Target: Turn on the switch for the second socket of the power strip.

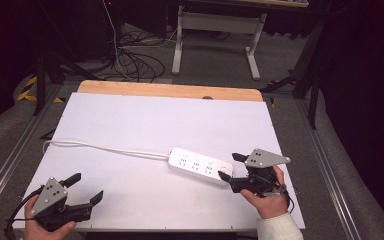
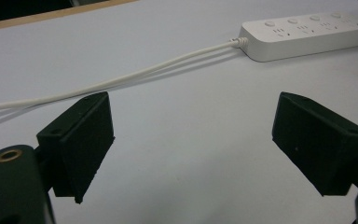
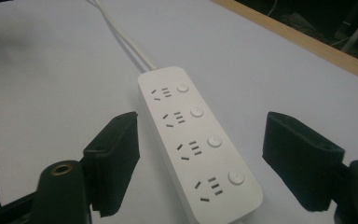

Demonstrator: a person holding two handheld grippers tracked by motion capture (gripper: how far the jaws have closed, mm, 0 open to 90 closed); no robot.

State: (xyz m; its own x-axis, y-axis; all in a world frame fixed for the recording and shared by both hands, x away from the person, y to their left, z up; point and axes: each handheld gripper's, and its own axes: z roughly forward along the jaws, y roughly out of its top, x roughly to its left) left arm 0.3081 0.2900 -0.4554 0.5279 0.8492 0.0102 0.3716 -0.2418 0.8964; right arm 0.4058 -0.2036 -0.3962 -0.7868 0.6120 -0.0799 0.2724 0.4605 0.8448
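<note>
Power strip on table right of centre, cord trailing left

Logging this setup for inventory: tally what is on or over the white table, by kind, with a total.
Power strip, white, with cord: 1
Handheld grippers, both open: 2, left gripper and right gripper
Sockets on the strip, each with a round button: 4 (not counted apart)
Total: 3 things

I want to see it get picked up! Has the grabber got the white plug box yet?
Not yet. Done: the right gripper has its open jaws on either side of the white power strip, not touching. In hand: nothing. The left gripper waits open over bare table. Left: probably closing on the strip and lifting.
</note>
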